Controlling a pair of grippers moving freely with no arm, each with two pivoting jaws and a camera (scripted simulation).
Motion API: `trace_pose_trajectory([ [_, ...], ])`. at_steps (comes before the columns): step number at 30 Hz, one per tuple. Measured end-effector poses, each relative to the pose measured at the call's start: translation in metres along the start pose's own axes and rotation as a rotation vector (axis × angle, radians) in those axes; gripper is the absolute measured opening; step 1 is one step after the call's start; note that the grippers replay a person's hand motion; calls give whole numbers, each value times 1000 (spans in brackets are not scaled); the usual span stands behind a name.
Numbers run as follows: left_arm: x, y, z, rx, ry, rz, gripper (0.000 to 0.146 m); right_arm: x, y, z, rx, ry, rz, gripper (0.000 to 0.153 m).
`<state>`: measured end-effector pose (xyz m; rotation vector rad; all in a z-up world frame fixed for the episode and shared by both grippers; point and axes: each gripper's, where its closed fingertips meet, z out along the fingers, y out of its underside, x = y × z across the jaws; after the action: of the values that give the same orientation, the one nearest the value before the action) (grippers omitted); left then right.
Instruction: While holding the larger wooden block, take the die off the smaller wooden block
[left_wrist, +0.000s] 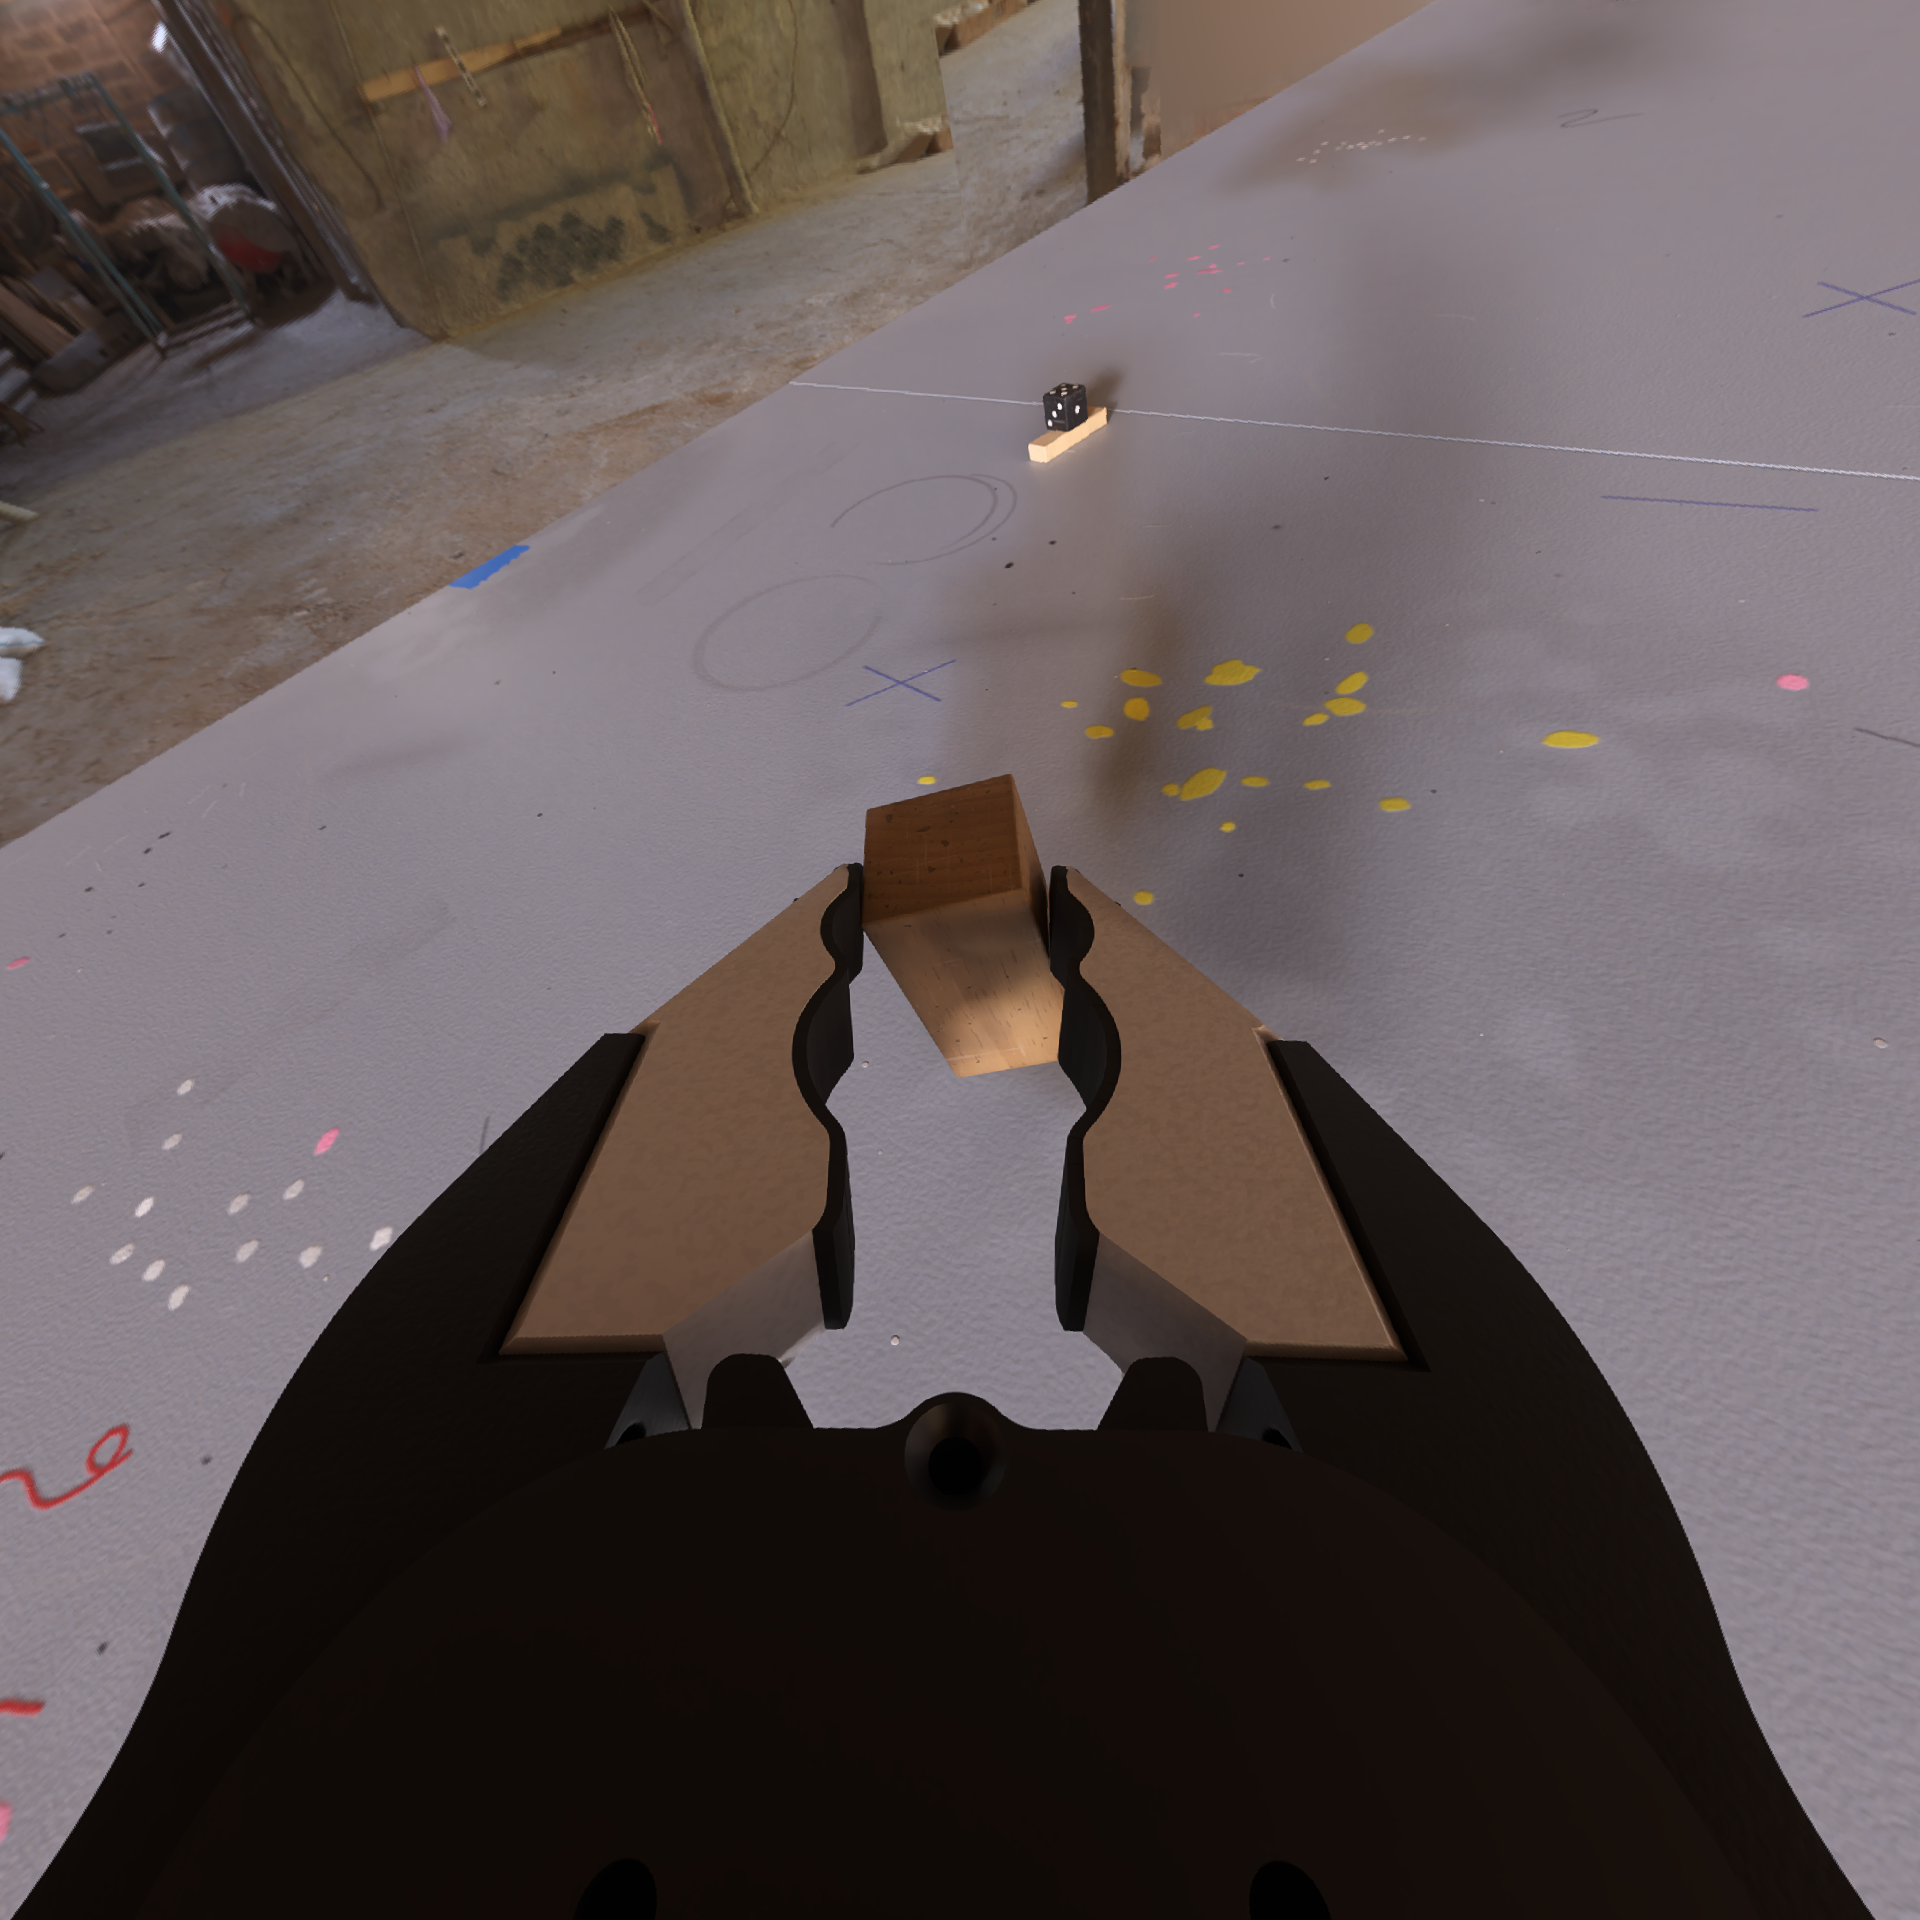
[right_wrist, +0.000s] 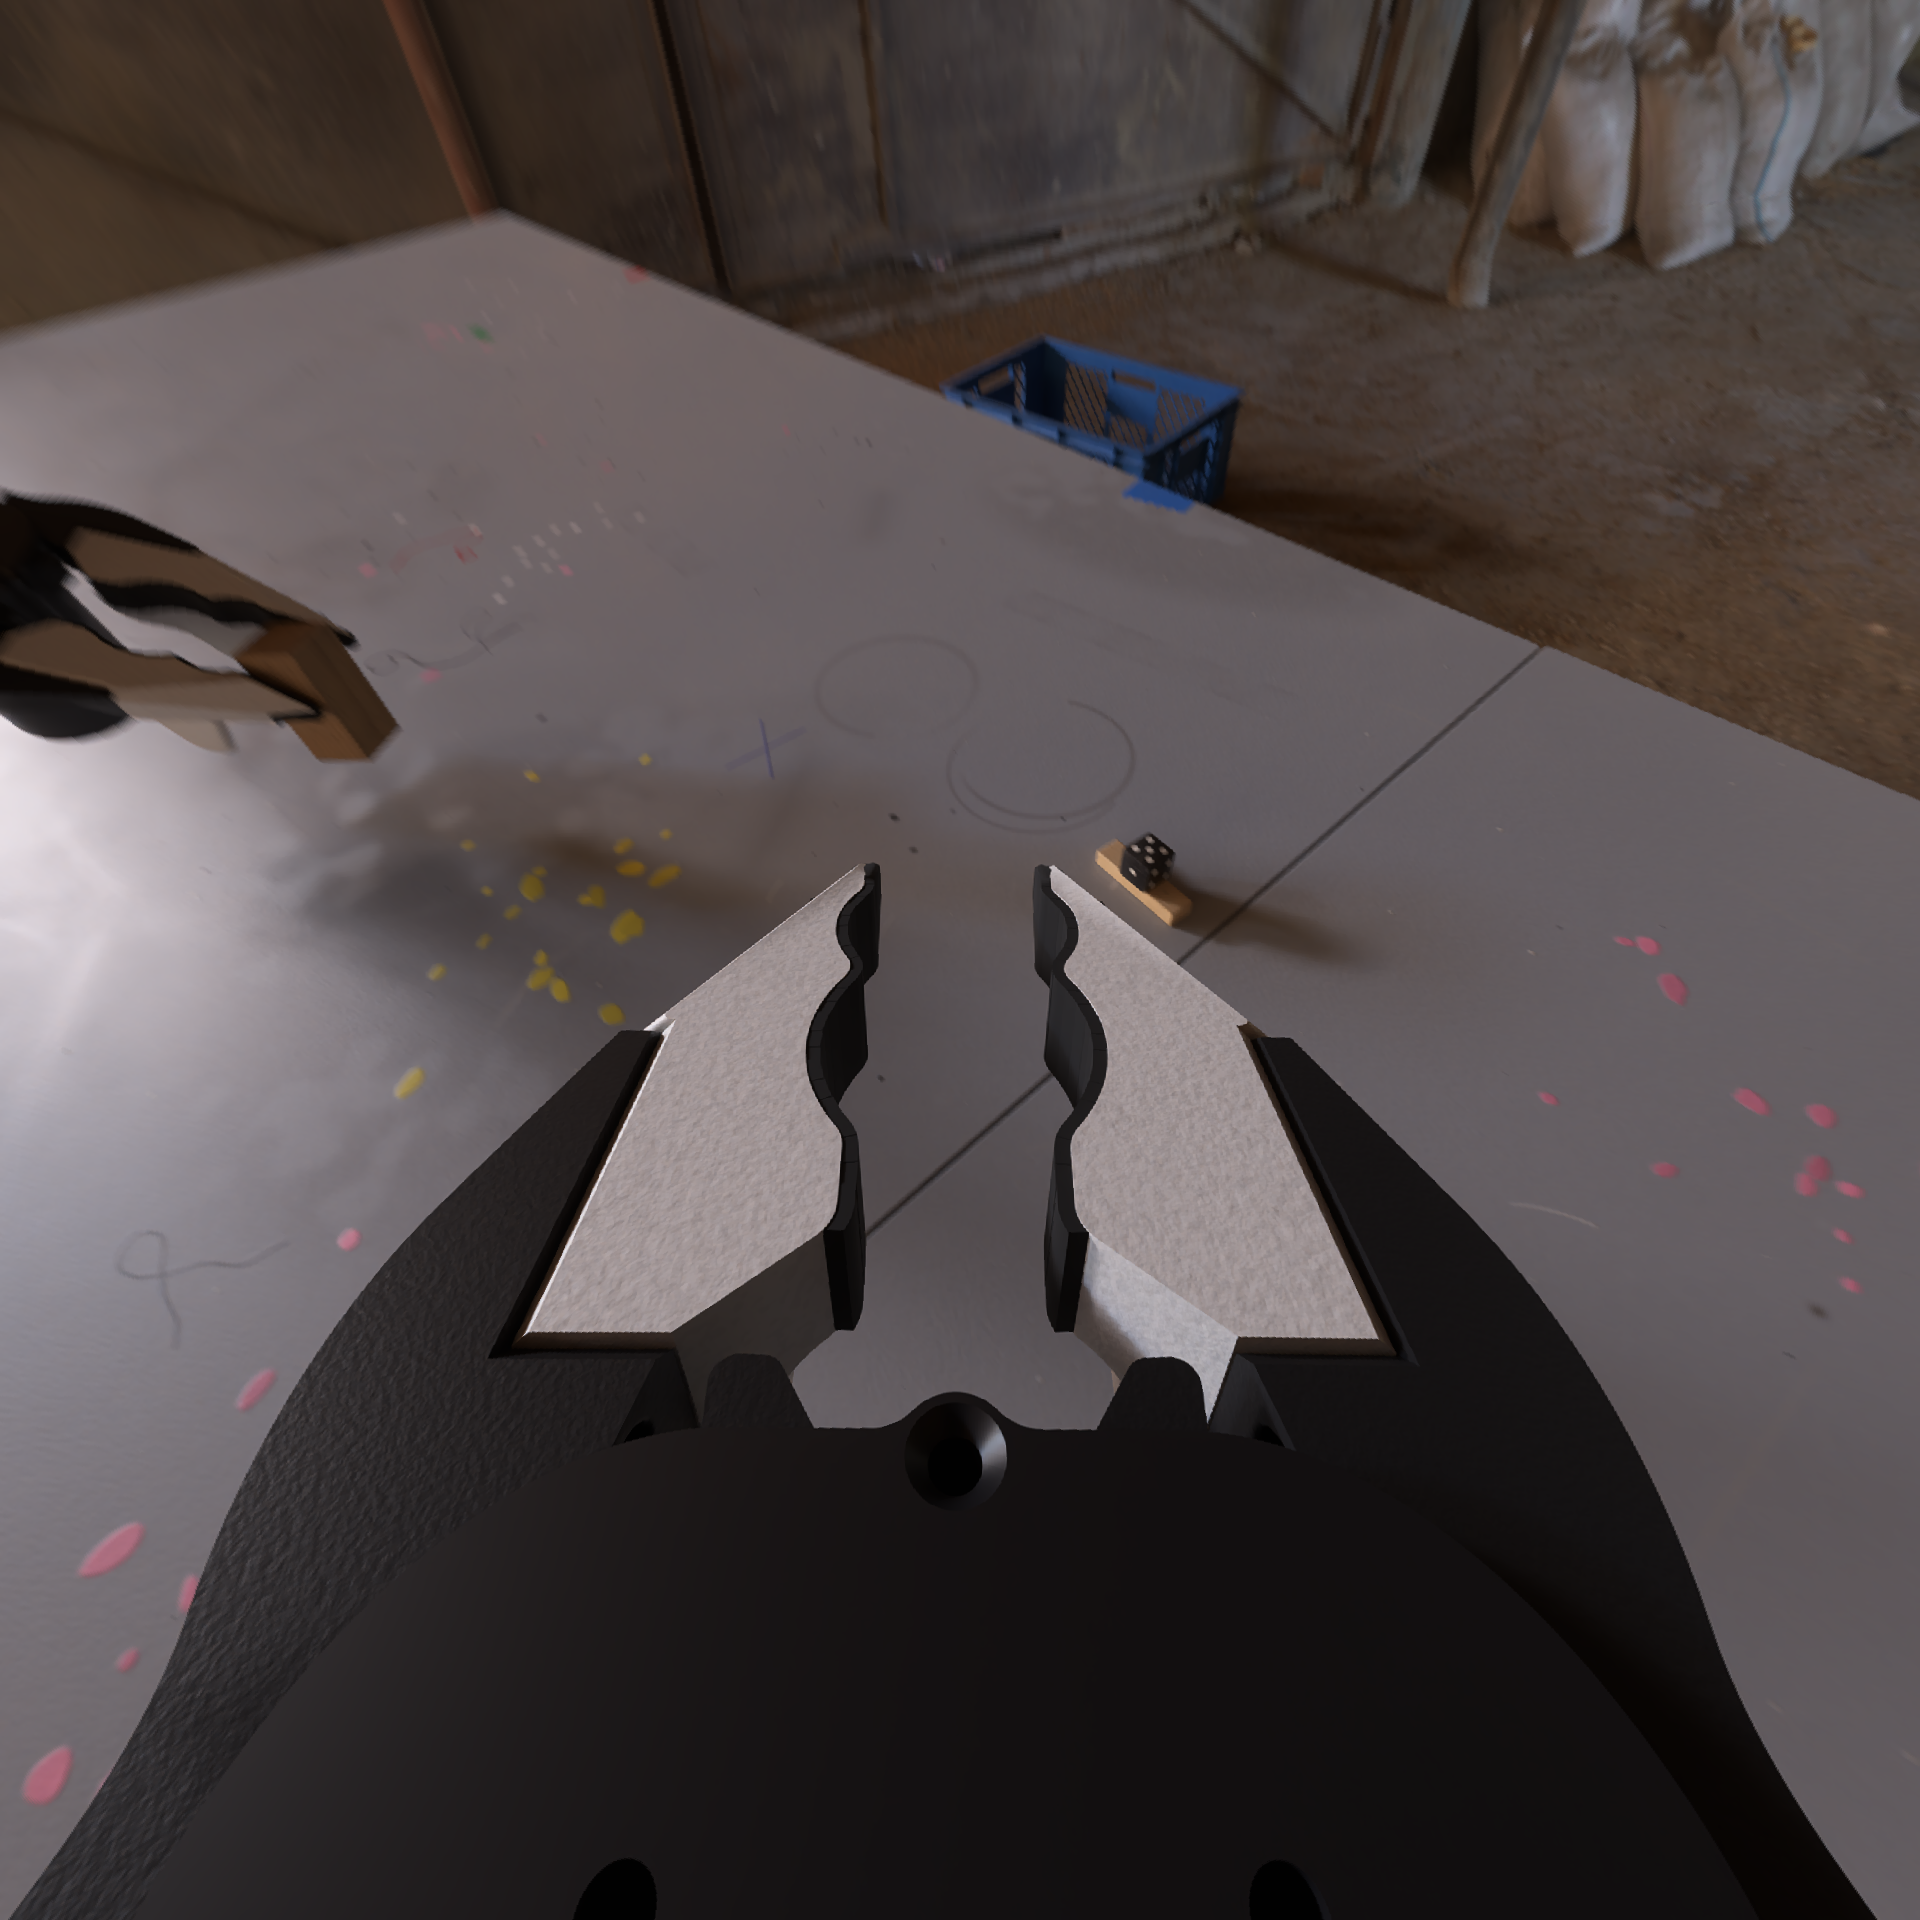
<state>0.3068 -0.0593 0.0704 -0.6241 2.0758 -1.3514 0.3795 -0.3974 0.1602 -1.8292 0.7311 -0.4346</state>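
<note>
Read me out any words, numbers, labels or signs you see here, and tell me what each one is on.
There are no readable words, numbers or labels.
die: white pips only, no numerals.
table: pen crosses and yellow paint spots, not writing.
red scribble at the table's edge: cut off, not legible.
larger wooden block in the left claw, smaller wooden block, blue crate: no markings visible.

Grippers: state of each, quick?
Left tool: closed on the larger wooden block.
Right tool: open, empty.
</note>
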Motion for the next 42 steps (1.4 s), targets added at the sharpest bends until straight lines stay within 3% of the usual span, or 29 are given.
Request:
trace_pose_trajectory([
  [4, 2, 1, 0, -17, 7, -13, 36, 8, -2, 13, -148, 31, -122, 28],
  [8, 4, 1, 1, -25, 17, -19, 36, 24, -10, 51, -384, 20, -309, 26],
  [12, 6, 1, 1, -37, 21, -4, 36, 47, 11, 96, -694, -10, -555, 32],
  [16, 9, 3, 3, -52, 35, 3, 36, 61, 40, 131, -887, -73, -665, 39],
  [20, 11, 8, 6, -80, 51, 9, 36, 62, 57, 147, -947, -188, -643, 40],
  [25, 13, 9, 7, -91, 60, 19, 36, 61, 62, 145, -958, -319, -569, 40],
  [35, 10, 13, 11, -121, 53, 34, 36, 84, 86, 154, -1093, -287, -626, 38],
  [38, 10, 14, 12, -130, 49, 45, 36, 84, 86, 161, -1071, -281, -628, 32],
  [40, 10, 14, 13, -134, 45, 59, 36, 83, 86, 164, -1064, -284, -637, 18],
  [42, 10, 14, 13, -133, 41, 66, 36, 83, 86, 164, -1070, -278, -650, 16],
])
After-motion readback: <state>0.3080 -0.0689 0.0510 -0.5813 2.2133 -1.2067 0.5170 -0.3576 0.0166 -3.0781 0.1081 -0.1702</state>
